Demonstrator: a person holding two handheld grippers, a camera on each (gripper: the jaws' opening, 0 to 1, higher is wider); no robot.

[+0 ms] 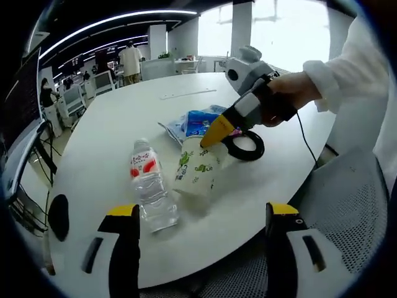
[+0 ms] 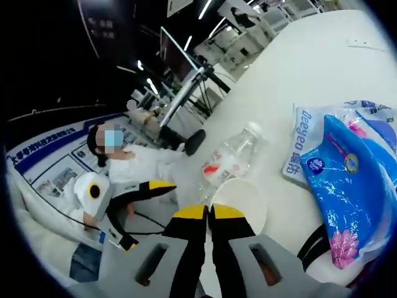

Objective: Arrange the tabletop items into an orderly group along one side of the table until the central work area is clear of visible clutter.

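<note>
A clear water bottle (image 1: 149, 186) with a red label stands near the white table's (image 1: 124, 118) front edge. Beside it is a white paper cup (image 1: 198, 167) with green prints. My right gripper (image 1: 211, 135), held in a hand, reaches in from the right and its yellow tips pinch the cup's rim. Seen from the right gripper view, that gripper (image 2: 208, 214) is shut on the rim of the cup (image 2: 242, 202), with the bottle (image 2: 232, 158) just beyond. My left gripper (image 1: 201, 214) is open, short of the bottle and cup. Blue tissue packs (image 1: 198, 123) (image 2: 353, 180) lie behind the cup.
A black tape ring (image 1: 245, 146) lies right of the cup. A white strip (image 1: 186, 94) lies far across the table. A grey mesh chair (image 1: 347, 205) stands at the table's near right edge. Monitors, desks and people are in the background on the left.
</note>
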